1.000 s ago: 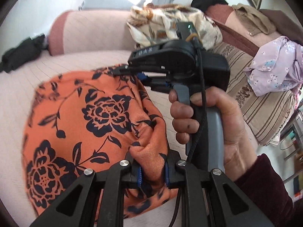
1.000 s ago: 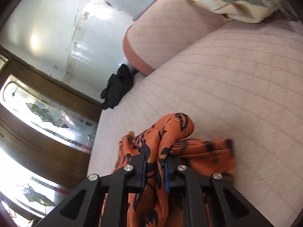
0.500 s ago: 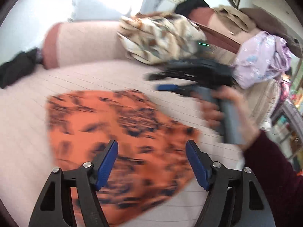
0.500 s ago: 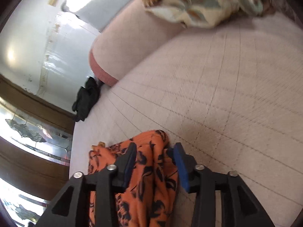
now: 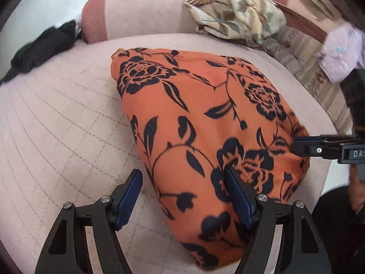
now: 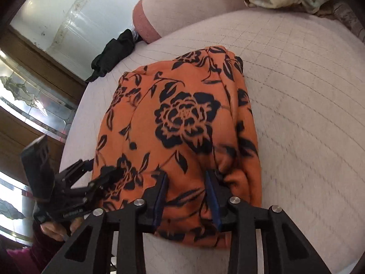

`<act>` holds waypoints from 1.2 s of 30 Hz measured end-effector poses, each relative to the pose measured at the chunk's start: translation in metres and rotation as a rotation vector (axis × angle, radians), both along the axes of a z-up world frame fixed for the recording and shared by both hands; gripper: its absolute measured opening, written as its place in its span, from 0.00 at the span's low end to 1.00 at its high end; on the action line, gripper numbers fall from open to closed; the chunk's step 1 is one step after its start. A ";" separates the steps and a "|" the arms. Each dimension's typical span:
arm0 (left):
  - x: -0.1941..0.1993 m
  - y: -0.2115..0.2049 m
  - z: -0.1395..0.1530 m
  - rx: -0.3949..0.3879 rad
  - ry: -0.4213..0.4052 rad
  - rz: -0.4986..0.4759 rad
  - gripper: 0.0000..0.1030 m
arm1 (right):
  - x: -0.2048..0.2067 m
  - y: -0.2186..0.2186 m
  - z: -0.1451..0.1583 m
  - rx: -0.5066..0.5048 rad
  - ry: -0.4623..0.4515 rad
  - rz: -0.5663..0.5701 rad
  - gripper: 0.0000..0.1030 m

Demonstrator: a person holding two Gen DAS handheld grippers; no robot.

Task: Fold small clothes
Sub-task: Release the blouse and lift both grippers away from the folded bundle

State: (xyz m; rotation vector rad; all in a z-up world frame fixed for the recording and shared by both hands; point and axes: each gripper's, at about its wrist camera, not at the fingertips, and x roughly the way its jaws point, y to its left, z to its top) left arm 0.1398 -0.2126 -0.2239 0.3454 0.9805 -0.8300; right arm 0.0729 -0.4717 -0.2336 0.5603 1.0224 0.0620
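Orange cloth (image 5: 205,123) printed with black flowers lies folded on the pink quilted sofa seat (image 5: 57,125), and both grippers sit at its near edge. In the left wrist view the left gripper (image 5: 183,183) has its jaws spread wide and holds nothing; its right finger (image 5: 237,194) rests over the cloth's near corner, its left finger over bare seat. At 3 o'clock the right gripper (image 5: 319,149) reaches in from the side, tips at the cloth's edge.

From the right wrist view the right gripper (image 6: 186,191) stands with jaws parted, narrower than the left, over the cloth (image 6: 182,125) and not pinching it. The left gripper (image 6: 95,178) shows at 9 o'clock, touching the cloth's side.

Further off, at 10 o'clock, a black garment (image 5: 41,48) lies at the seat's far edge beside the pink armrest (image 5: 127,18). At 1 o'clock a cream leaf-print fabric (image 5: 235,13) is heaped against the back, and at 2 o'clock a lilac garment (image 5: 340,52) rests on a striped cover (image 5: 319,84).
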 end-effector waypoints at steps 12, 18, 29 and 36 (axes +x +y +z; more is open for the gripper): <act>0.008 0.028 -0.009 -0.104 0.103 0.099 0.86 | 0.097 0.001 0.045 -0.102 0.005 -0.028 0.36; 0.000 0.030 -0.009 -0.089 0.047 0.096 0.88 | 0.177 -0.011 -0.005 -0.217 0.160 -0.103 0.36; 0.000 0.020 -0.015 -0.078 -0.005 0.099 0.91 | 0.221 0.067 -0.017 -0.161 0.112 0.141 0.37; 0.001 0.019 -0.014 -0.071 -0.006 0.106 0.91 | 0.155 0.039 0.026 -0.157 0.053 0.066 0.36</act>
